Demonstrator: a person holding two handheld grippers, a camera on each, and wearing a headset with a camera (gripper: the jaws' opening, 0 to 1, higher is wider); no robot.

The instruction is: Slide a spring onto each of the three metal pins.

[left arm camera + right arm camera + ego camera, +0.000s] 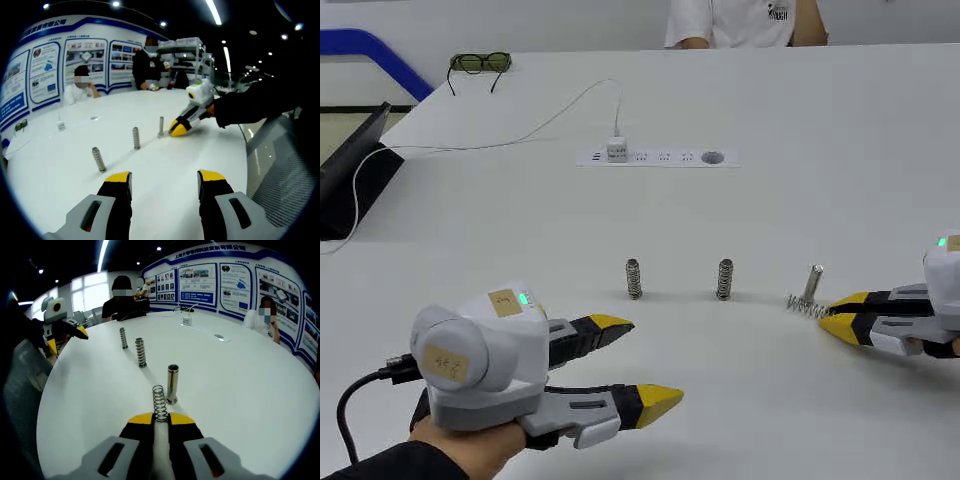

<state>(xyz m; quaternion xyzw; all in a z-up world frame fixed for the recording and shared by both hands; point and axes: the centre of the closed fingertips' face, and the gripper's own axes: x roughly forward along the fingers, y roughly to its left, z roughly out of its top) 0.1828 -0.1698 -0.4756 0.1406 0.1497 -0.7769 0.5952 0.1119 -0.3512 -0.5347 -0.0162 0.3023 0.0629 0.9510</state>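
Observation:
Three upright metal pins stand in a row on the white table. The left pin (634, 279) and the middle pin (725, 279) each wear a spring. The right pin (813, 281) is bare. My right gripper (832, 313) is shut on a loose spring (804, 306), which lies tilted just beside the bare pin's base. In the right gripper view the spring (159, 403) sticks out from the yellow tips (161, 418), next to the bare pin (172, 384). My left gripper (645, 360) is open near the table's front, holding nothing, apart from the pins.
A power strip (657, 157) with a white plug and cable lies mid-table. Green glasses (478, 64) rest at the far left, a dark monitor (355, 165) at the left edge. A person (740, 22) sits across the table.

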